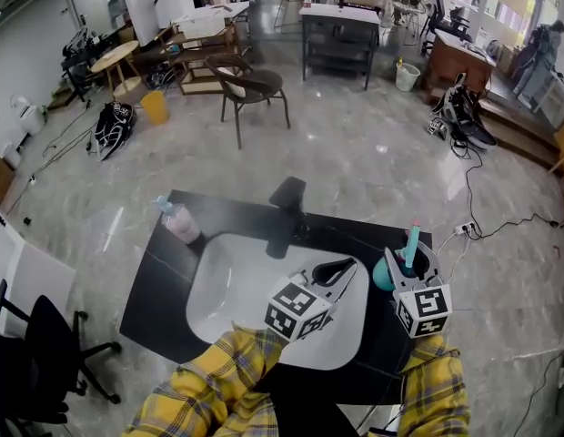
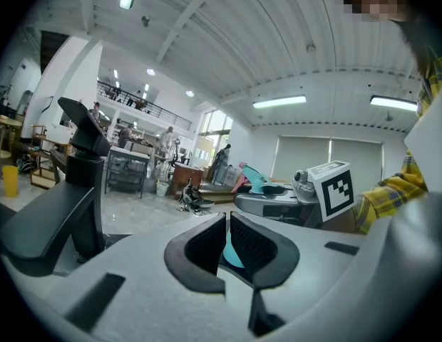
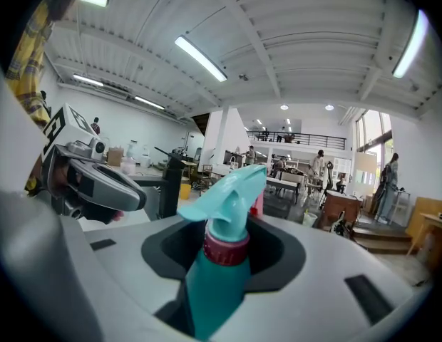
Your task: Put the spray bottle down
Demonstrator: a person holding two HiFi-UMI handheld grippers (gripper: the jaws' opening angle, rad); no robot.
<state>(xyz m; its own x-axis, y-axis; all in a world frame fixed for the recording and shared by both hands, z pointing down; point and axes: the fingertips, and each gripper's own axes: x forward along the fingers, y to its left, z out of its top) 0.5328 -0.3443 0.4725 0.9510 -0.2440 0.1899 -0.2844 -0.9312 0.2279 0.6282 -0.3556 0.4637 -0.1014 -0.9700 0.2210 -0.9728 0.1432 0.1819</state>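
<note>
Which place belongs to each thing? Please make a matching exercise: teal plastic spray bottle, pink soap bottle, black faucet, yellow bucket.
1. teal plastic spray bottle
2. pink soap bottle
3. black faucet
4. yellow bucket

a. on the grey floor, far away
b. on the black counter, left of the white sink
c. held in the right tool
d. at the sink's rear edge

Pairs: 1-c, 2-b, 3-d, 4-a

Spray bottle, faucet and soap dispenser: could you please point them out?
spray bottle (image 3: 217, 283), right gripper view, teal body.
faucet (image 1: 287, 194), head view, top lever.
soap dispenser (image 1: 183, 225), head view, pink body.
</note>
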